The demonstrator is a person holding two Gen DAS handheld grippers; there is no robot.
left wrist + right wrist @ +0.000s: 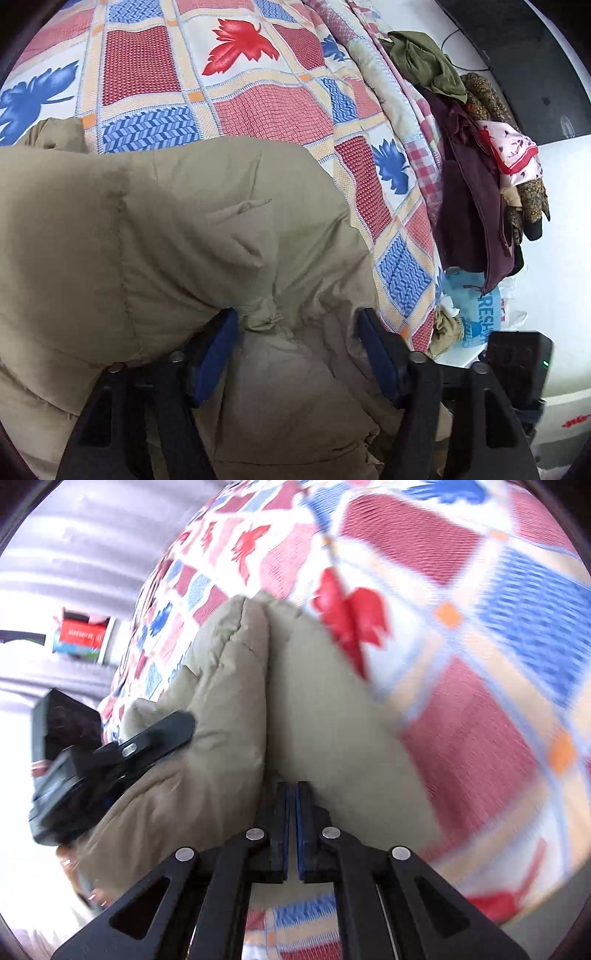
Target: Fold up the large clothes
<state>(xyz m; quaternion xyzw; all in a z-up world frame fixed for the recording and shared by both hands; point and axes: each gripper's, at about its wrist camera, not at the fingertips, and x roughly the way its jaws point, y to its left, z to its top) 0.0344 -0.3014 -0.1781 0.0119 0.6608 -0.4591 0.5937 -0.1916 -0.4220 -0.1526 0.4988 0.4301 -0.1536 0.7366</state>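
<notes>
Khaki padded jacket [147, 229] lies bunched on the patchwork quilt [258, 96], the quilt printed with red and blue leaves and checked squares. Taking the quilt as the landmark: the jacket covers its near part in the left wrist view, with bare quilt showing beyond it and to its right. The left gripper [295, 325] stands released, its blue-padded jaws spread apart; a puckered ridge of jacket fabric sits between them, and the pads do not press on it. Beyond the quilt's right edge hangs a heap of other clothes [476, 177]: olive, maroon, patterned brown and pink.

In the right wrist view, which is blurred, the right gripper [291, 786] is clenched on the jacket [229, 686], its blue pads nearly together at the base of a deep fold, so the padded cloth rises as two lobes ahead of the fingertips, above the quilt [480, 720]. The left gripper [162, 734] rests against the jacket's left lobe there.
</notes>
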